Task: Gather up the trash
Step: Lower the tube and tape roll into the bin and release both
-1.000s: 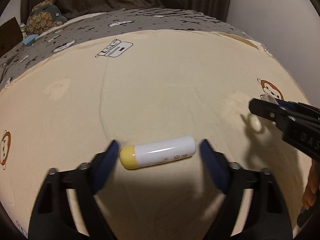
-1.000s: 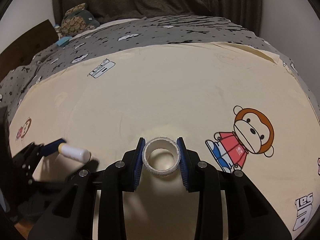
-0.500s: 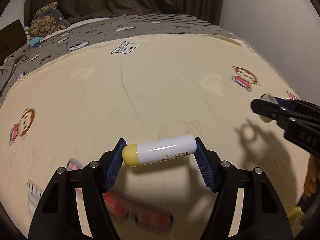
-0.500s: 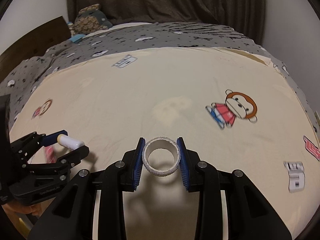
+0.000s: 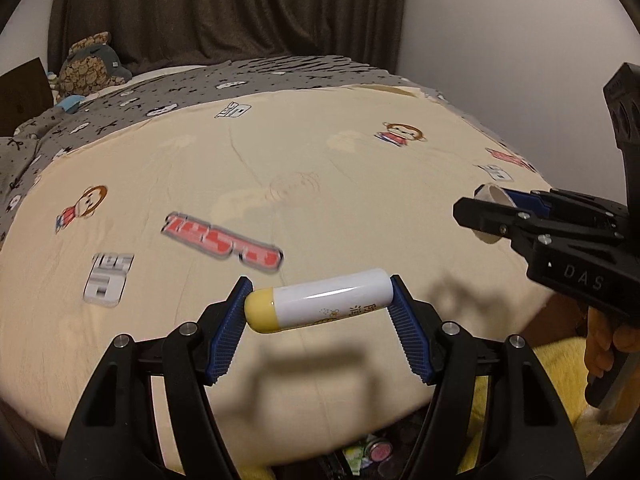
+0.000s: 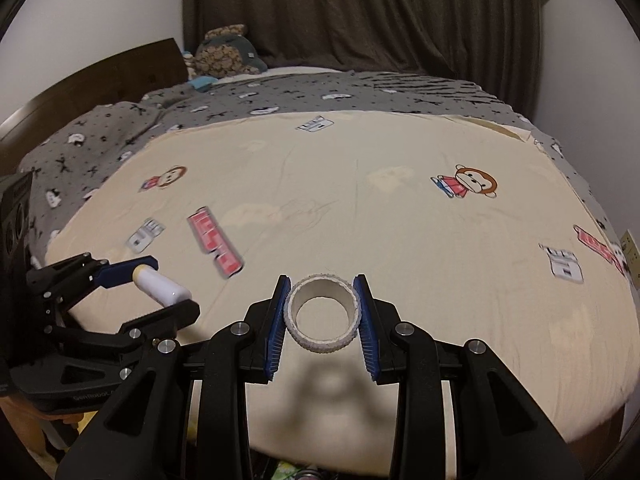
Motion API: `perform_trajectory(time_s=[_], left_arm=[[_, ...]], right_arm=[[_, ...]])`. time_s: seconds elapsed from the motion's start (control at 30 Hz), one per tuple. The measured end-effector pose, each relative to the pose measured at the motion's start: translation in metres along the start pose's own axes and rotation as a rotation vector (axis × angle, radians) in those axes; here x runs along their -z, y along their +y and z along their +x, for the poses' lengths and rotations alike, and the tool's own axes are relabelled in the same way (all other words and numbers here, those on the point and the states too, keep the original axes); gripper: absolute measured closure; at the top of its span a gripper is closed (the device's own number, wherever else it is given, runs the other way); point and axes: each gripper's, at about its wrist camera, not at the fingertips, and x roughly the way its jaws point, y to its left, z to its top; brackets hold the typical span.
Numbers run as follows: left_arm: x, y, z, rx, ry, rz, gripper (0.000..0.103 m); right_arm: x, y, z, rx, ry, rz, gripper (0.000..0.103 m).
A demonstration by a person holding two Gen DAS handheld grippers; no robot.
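Observation:
My left gripper (image 5: 320, 308) is shut on a white tube with a yellow cap (image 5: 318, 305), held crosswise above the near edge of the cream bedsheet (image 5: 280, 152). My right gripper (image 6: 322, 312) is shut on a white tape roll (image 6: 322, 312), its hole facing the camera, also above the bed's near edge. The right gripper with the roll (image 5: 490, 200) shows at the right of the left wrist view. The left gripper with the tube (image 6: 162, 286) shows at the lower left of the right wrist view.
A grey patterned blanket (image 6: 240, 104) and a plush toy (image 6: 224, 54) lie at the far end of the bed. A dark curtain (image 5: 224, 12) hangs behind. Below the bed edge, some colourful wrappers (image 5: 370, 454) and a yellow cloth (image 5: 560, 364) show.
Both grippers have lifted and pulled back from the bed toward its near edge. The left one closed on the tube and raised it; the right kept its hold on the roll.

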Motion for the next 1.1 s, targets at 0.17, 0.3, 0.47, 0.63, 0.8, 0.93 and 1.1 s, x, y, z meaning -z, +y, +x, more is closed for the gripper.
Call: perform_trajectory(time_s=[0.17, 0.3, 0.47, 0.63, 0.8, 0.93, 1.1], left_arm=[[0.041, -0.007, -0.028, 0.008, -0.003, -0.011, 0.038], [0.076, -0.013, -0.036, 0.016, 0.016, -0.014, 0.038], [0.114, -0.019, -0.025, 0.036, 0.078, -0.027, 0.038], [0.148, -0.028, 0.001, 0.056, 0.187, -0.013, 0.038], [0.175, -0.032, 0.034, 0.079, 0.304, -0.013, 0.038], [0.195, -0.034, 0.056, 0.104, 0.391, -0.017, 0.038], [0.210, -0.035, 0.079, 0.140, 0.485, -0.020, 0.038]], right_arm=[[0.038, 0.013, -0.020, 0.000, 0.006, 0.003, 0.070], [0.075, 0.017, -0.023, -0.021, 0.049, 0.032, 0.070], [0.119, 0.022, -0.014, -0.033, 0.119, 0.071, 0.070], [0.156, 0.019, 0.006, -0.013, 0.214, 0.099, 0.070], [0.181, 0.017, 0.030, -0.012, 0.308, 0.129, 0.070], [0.200, 0.022, 0.052, -0.024, 0.397, 0.136, 0.070], [0.213, 0.024, 0.068, -0.016, 0.464, 0.155, 0.069]])
